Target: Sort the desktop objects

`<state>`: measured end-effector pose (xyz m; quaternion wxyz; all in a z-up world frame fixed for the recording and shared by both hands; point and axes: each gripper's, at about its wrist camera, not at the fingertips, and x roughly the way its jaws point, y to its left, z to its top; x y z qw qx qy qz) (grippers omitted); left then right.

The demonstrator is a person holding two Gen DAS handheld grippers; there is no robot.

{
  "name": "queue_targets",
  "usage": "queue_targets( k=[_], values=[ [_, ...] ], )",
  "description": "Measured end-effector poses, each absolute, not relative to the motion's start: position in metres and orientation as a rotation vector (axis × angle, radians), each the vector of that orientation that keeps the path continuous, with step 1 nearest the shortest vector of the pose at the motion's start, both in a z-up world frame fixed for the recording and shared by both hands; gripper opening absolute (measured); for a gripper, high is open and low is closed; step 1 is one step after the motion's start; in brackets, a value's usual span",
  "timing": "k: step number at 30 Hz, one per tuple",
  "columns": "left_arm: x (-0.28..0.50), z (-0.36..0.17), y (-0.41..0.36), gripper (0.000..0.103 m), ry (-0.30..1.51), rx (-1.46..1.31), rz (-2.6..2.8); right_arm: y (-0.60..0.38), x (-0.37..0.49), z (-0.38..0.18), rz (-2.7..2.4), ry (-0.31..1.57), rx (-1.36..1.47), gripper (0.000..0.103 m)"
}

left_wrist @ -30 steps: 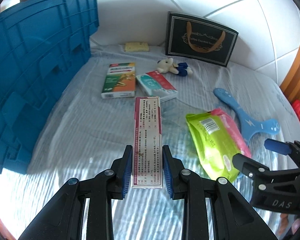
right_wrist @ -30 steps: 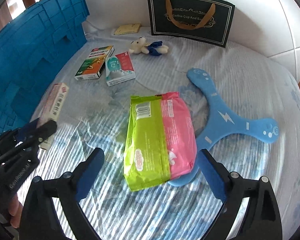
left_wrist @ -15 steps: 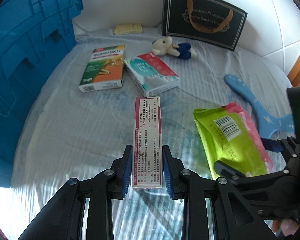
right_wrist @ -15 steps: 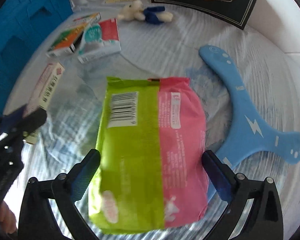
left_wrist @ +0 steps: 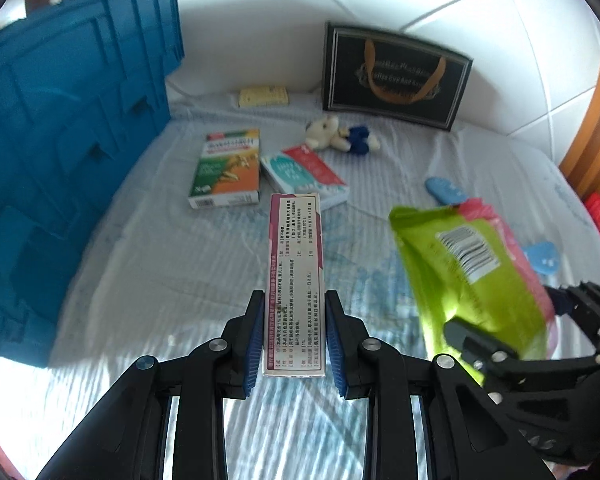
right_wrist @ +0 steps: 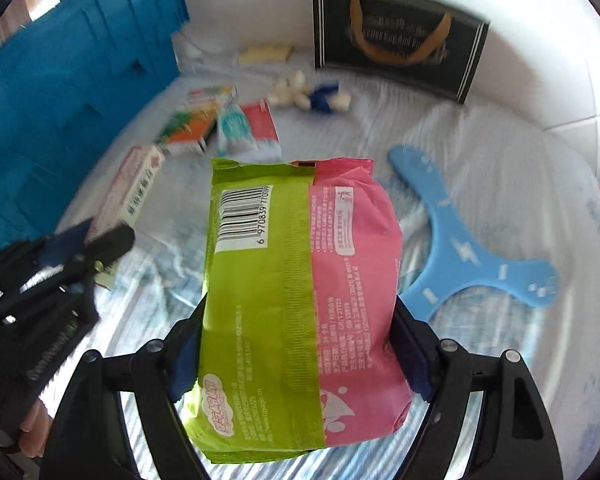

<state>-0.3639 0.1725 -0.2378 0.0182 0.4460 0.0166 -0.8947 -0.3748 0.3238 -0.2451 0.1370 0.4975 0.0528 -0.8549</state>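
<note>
Left gripper (left_wrist: 294, 338): jaws closed on the near end of a long narrow box (left_wrist: 295, 284), pads pressed to its two long sides. Box points straight ahead, printed face up, held clear of the bed sheet (left_wrist: 148, 280).

Right gripper (right_wrist: 300, 344): jaws closed on a green-and-pink pouch (right_wrist: 296, 300), one pad on the green edge, one on the pink edge. Barcode face up, far end of the pouch toward the headboard. In the left wrist view the pouch (left_wrist: 472, 272) appears lifted and tilted, to the right of the box. Motion blur in both views.

On the sheet: green-orange box (left_wrist: 228, 168) and teal-red box (left_wrist: 304, 174) side by side, just beyond the held box's far end. Plush bear (left_wrist: 340, 140) behind them. Small yellow pad (left_wrist: 263, 97) near the headboard. Blue boomerang (right_wrist: 460, 236) flat on the sheet, right of the pouch, partly hidden behind it.

Black gift bag (left_wrist: 396, 76) upright against the white headboard. Blue crate (left_wrist: 60, 140) along the left side of the bed.
</note>
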Motion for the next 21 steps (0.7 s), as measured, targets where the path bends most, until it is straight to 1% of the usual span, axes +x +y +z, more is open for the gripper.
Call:
queue_targets(
  k=[6, 11, 21],
  values=[
    [-0.325, -0.195, 0.155, 0.028, 0.048, 1.271, -2.851, 0.305, -0.331, -0.187, -2.58, 0.142, 1.29, 0.081],
    [-0.291, -0.157, 0.133, 0.028, 0.03, 1.146, -2.917, 0.281, -0.295, -0.15, -2.635, 0.131, 1.175, 0.081],
    [-0.226, -0.091, 0.083, 0.028, 0.035, 0.845, -2.902, 0.224, -0.242, -0.081, -2.623, 0.185, 0.902, 0.081]
  ],
)
